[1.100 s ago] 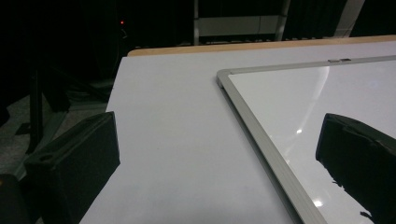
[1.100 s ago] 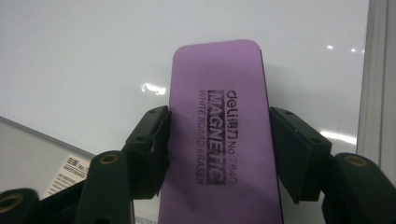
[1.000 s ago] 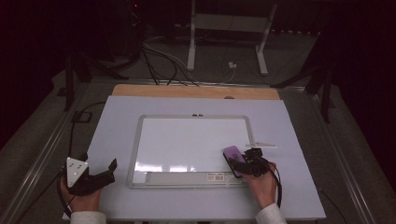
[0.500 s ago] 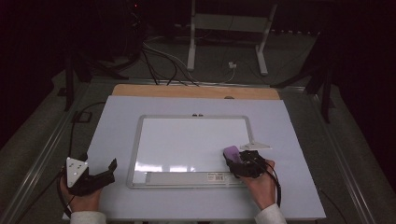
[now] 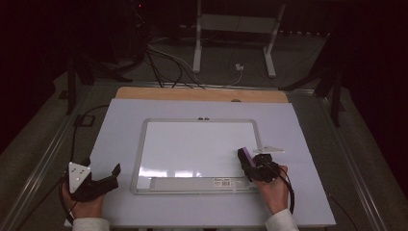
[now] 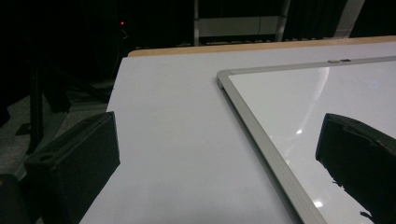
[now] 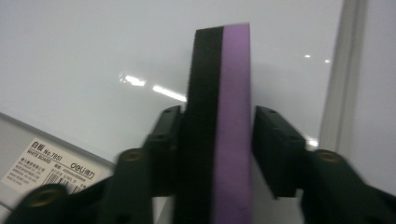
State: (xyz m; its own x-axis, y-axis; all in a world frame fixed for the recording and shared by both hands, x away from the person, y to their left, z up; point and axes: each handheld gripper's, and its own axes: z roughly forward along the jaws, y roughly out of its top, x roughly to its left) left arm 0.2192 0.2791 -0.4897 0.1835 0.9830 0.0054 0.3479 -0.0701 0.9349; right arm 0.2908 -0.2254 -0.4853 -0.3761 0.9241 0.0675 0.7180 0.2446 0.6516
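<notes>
So, high view: my right gripper clamps eraser at near right corner of whiteboard, ready to wipe, I judge. My left gripper rests on table, just off board's left frame, jaws apart, holding nothing.

Left gripper view: whiteboard edge runs between my spread jaws; parked here likely to steady board.

Right gripper view: eraser pinched on edge between both jaws, black felt one side, purple foam other; board surface just beyond, label to left.
</notes>
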